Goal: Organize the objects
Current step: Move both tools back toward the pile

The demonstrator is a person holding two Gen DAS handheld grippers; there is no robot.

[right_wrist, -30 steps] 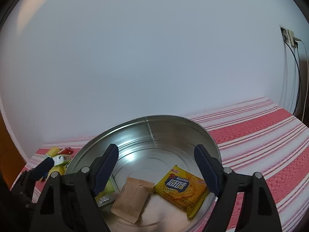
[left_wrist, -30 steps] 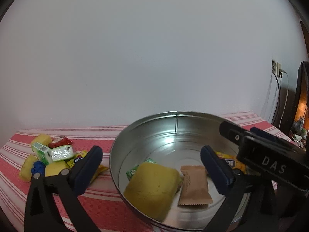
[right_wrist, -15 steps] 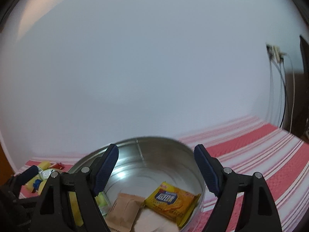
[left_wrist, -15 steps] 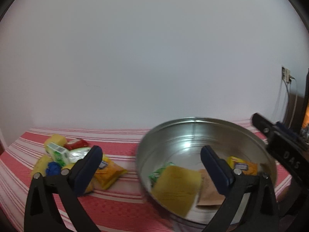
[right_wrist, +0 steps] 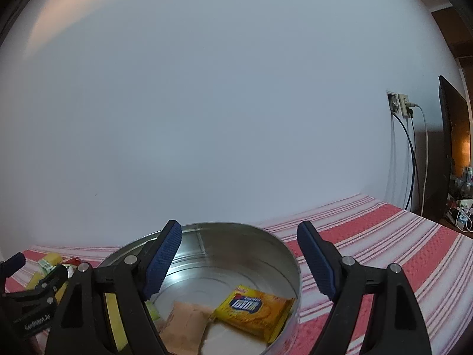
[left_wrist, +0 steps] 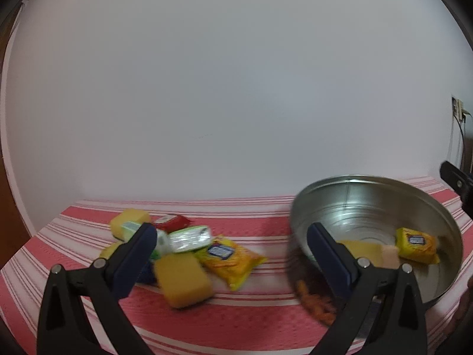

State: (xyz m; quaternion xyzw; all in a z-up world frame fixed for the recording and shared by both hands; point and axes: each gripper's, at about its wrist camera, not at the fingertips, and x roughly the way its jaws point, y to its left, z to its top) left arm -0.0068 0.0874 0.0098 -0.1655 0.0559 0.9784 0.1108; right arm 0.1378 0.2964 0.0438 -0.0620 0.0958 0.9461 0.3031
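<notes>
Well, shiny round metal tin (right_wrist: 275,245) holds yellow snack packet (right_wrist: 251,306)

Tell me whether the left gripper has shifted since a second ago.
Yes. The left gripper has swung left: the metal tin slid from centre to the right edge, and the snack pile now sits between its fingers.

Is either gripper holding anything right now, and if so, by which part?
Nothing is held. The left gripper stands open over the pile of snack packets, and the right gripper stands open above the round metal tin, with nothing between their blue pads.
</notes>
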